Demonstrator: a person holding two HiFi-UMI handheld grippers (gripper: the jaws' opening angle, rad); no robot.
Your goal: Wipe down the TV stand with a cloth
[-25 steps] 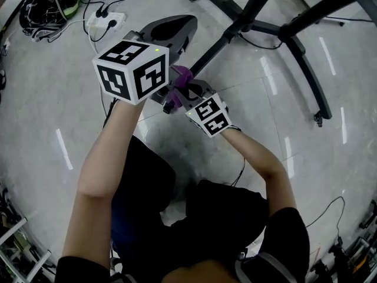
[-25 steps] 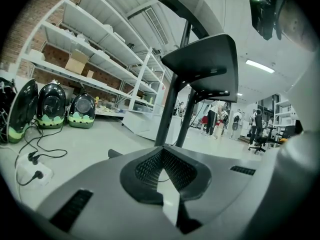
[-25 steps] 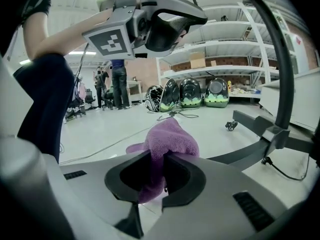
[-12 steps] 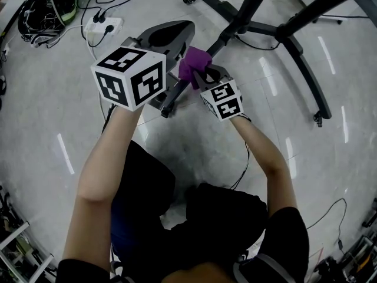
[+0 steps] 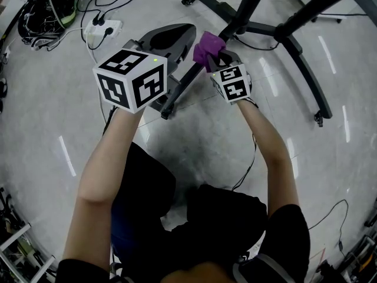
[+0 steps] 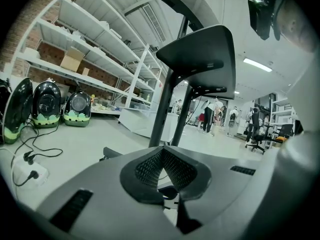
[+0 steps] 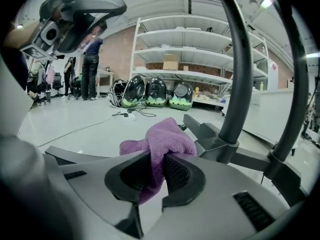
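Jaws: right gripper [image 7: 159, 170] clamps purple cloth [image 7: 167, 136] by TV stand leg [image 5: 184, 88], left gripper [image 6: 162, 164] closed empty; wiping likely mostly left

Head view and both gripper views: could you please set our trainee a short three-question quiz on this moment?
1. True or false: the left gripper holds the purple cloth.
2. The right gripper is: A open, B shut on the cloth, C shut on nothing.
3. Fill in: in the head view the cloth overlaps the TV stand's black ___.
Key: 1 false, its fingers meet on nothing; 2 B; 3 leg.
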